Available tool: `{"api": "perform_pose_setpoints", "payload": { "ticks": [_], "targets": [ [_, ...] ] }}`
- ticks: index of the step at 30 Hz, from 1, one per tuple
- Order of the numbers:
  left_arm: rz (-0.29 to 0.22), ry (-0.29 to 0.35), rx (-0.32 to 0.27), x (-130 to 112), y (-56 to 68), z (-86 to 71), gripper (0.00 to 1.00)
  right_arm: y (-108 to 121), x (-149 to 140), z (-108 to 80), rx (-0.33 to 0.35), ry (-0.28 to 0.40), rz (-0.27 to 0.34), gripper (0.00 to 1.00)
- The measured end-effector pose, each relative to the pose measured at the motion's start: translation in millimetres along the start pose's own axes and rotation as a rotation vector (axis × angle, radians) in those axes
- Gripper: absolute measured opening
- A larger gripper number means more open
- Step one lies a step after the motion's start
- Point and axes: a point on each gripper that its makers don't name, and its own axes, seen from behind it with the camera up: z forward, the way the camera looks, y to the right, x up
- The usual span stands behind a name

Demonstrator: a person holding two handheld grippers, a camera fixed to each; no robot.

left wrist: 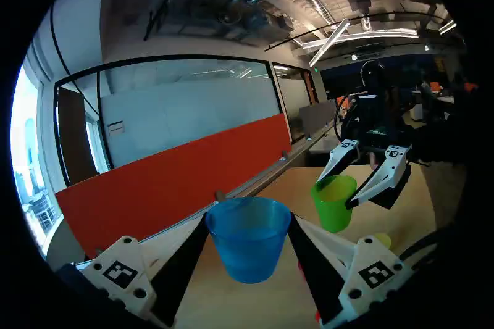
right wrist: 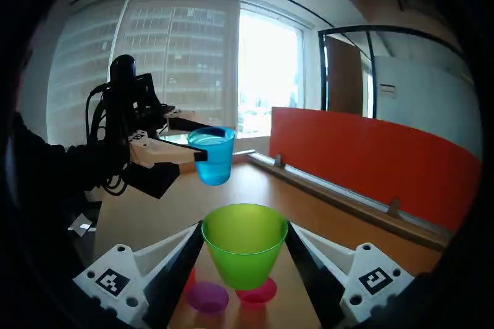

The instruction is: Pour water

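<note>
Wooden table (right wrist: 154,205), orange divider (right wrist: 370,156) at edge; left gripper (left wrist: 249,221) pinches blue cup (left wrist: 249,252), right gripper (right wrist: 244,230) pinches green cup (right wrist: 244,258), apart.

Pink cup (right wrist: 258,295) partly hidden behind green cup (right wrist: 244,244). Yellow cup (left wrist: 383,240) mostly behind a finger (left wrist: 336,249). Blue cup (left wrist: 249,239) contents unclear.

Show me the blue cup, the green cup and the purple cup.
blue cup (left wrist: 249,245), left gripper view, front wall.
green cup (right wrist: 244,255), right gripper view, front wall.
purple cup (right wrist: 208,297), right gripper view, inside its mouth.
</note>
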Motion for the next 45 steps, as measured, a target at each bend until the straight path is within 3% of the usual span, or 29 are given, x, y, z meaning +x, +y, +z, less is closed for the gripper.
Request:
{"api": "perform_pose_setpoints", "payload": {
  "ticks": [45],
  "targets": [
    [0.214,-0.016,0.001,15.3,7.7,10.5,0.89,-24.1,-15.0,27.6,0.075,-0.021,0.022,0.94]
  ]
}}
